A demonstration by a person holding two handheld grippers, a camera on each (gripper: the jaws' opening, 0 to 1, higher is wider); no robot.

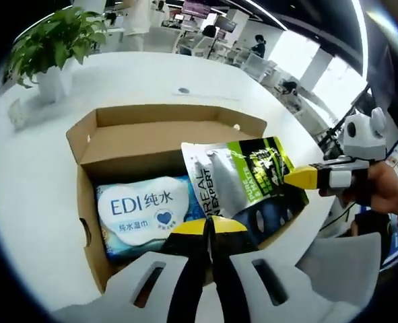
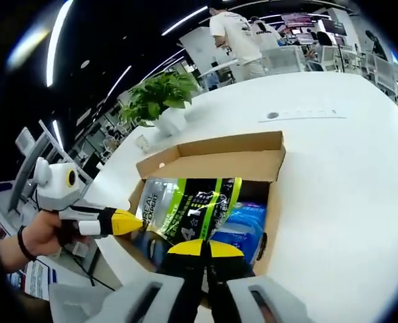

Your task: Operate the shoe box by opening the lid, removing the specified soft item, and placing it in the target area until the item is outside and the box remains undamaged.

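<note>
An open cardboard shoe box (image 1: 84,202) (image 2: 212,161) sits on the white table, its lid folded back. A silver, black and green soft pouch (image 1: 242,178) (image 2: 192,202) is held tilted above the box opening. My left gripper (image 1: 209,225) (image 2: 135,222) is shut on one edge of the pouch. My right gripper (image 2: 202,247) (image 1: 293,177) is shut on another edge, held by a hand. A blue pack of wet wipes (image 1: 141,212) (image 2: 249,225) lies inside the box, partly hidden by the pouch.
A potted green plant (image 1: 54,47) (image 2: 161,97) stands behind the box. The white table (image 1: 30,222) (image 2: 340,202) spreads wide around the box, with a small round inset (image 1: 183,90) behind it. People and desks are far in the background.
</note>
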